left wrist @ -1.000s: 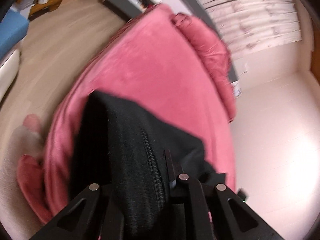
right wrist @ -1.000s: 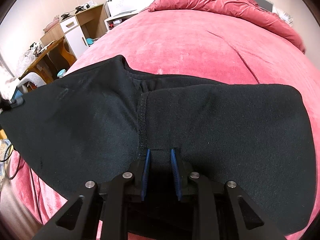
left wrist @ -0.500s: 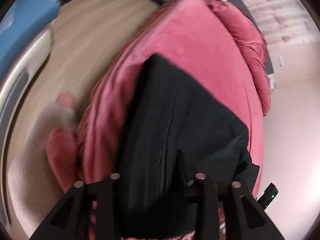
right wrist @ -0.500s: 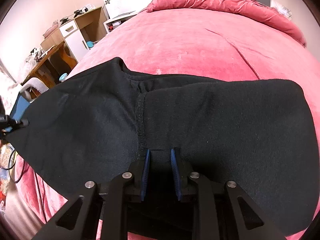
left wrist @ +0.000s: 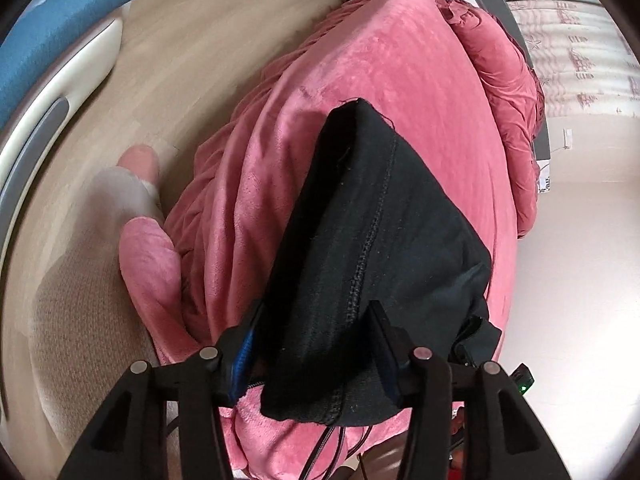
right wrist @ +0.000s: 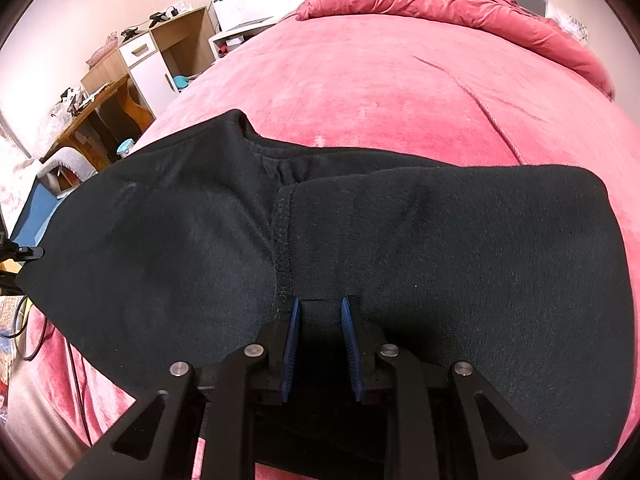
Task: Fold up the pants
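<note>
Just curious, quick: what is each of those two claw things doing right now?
Left gripper: jaws apart, black pants between them; grip cannot be told.
Right gripper: closed on the black pants.
</note>
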